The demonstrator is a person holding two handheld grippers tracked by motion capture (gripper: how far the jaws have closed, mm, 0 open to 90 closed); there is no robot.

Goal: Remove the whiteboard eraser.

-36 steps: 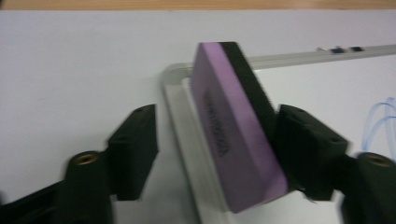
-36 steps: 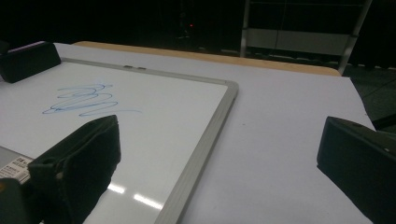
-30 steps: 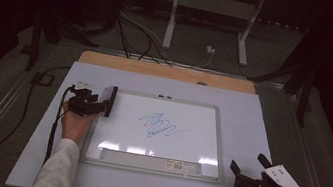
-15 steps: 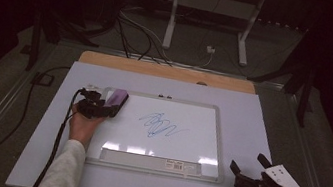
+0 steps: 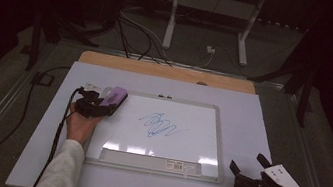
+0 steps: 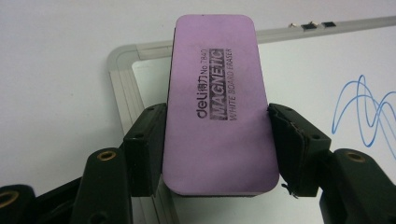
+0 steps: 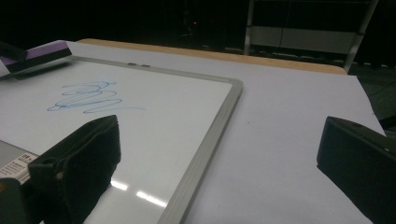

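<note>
From the high view I see my left gripper (image 5: 102, 103) at the left centre of the frame, over the upper left corner of the whiteboard (image 5: 219, 132), and it has hold of the purple eraser (image 5: 114, 97). In the left gripper view the eraser (image 6: 217, 98) stands in the middle of the frame, its long sides clamped between the two black jaws, its printed face turned to the camera — I can read "MAGNETIC WHITE BOARD ERASER" on it. Behind it the rounded grey corner of the whiteboard (image 6: 122, 60) runs from upper left down to the bottom, so the eraser sits above that corner; whether its underside touches the board I cannot tell. The blue scribble (image 5: 162, 125) lies near the middle of the board, well apart from the eraser, and in the left gripper view part of it (image 6: 364, 109) shows at the right edge. My right gripper (image 5: 249, 173) rests at the lower right of the high view, on the white table sheet (image 5: 261, 118) just off the board's lower right corner — jaws spread wide, nothing between them. In the right gripper view those jaws stand far apart at lower left and lower right, with the board's grey frame (image 7: 210, 140) running up between them, the scribble (image 7: 88, 100) at left, and the eraser (image 7: 39, 53) at the upper left edge.
</note>
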